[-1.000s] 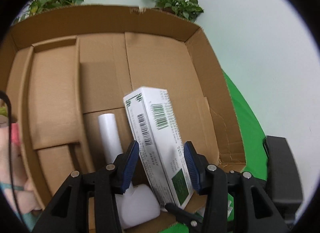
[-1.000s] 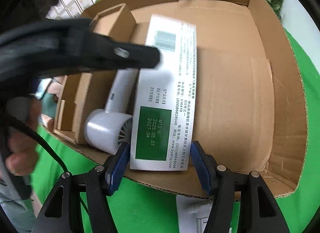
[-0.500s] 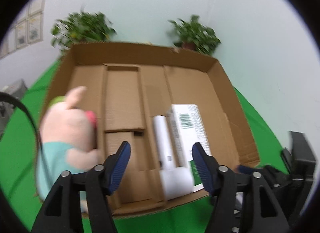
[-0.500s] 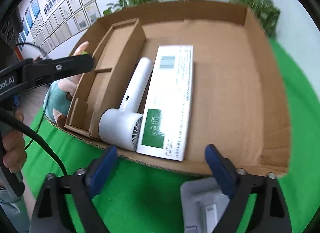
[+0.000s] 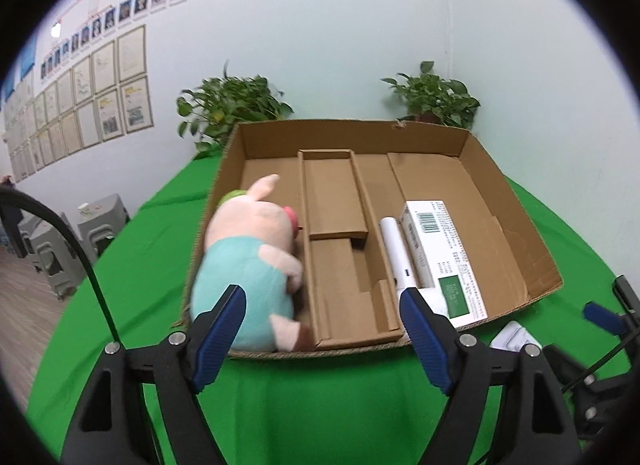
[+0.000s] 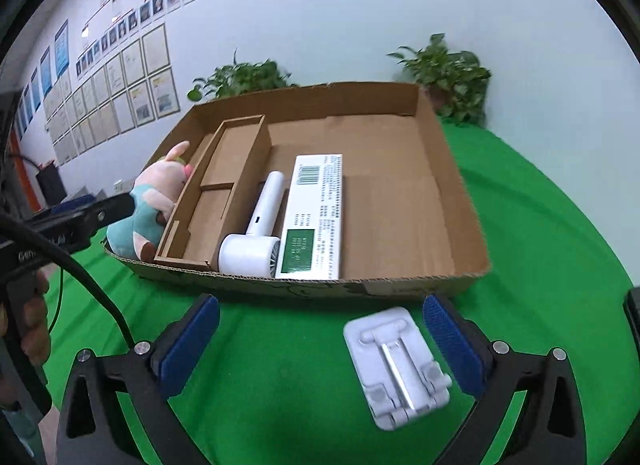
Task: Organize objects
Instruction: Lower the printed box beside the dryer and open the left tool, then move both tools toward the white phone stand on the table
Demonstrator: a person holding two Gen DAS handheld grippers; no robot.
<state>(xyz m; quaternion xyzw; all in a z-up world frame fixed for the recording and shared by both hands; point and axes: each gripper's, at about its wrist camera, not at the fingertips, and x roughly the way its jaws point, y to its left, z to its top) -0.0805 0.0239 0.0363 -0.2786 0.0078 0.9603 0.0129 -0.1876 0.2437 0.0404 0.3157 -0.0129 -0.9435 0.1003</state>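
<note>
Behind left gripper [image 5: 322, 329], opening, empty: plush pig [image 5: 256, 261] blurred; right gripper [image 6: 320, 339] spread, empty.

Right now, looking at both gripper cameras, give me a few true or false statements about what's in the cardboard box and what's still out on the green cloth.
1. The plush pig lies in the cardboard box, left of the inner divider tray. True.
2. The white hair dryer stands upright. False: it lies flat beside the white and green carton.
3. The white folding stand is in the box. False: it lies on the green cloth outside, in front of the box.
4. The right gripper holds nothing. True.
5. The left gripper grips the carton. False: its jaws are opening with nothing between them.
</note>
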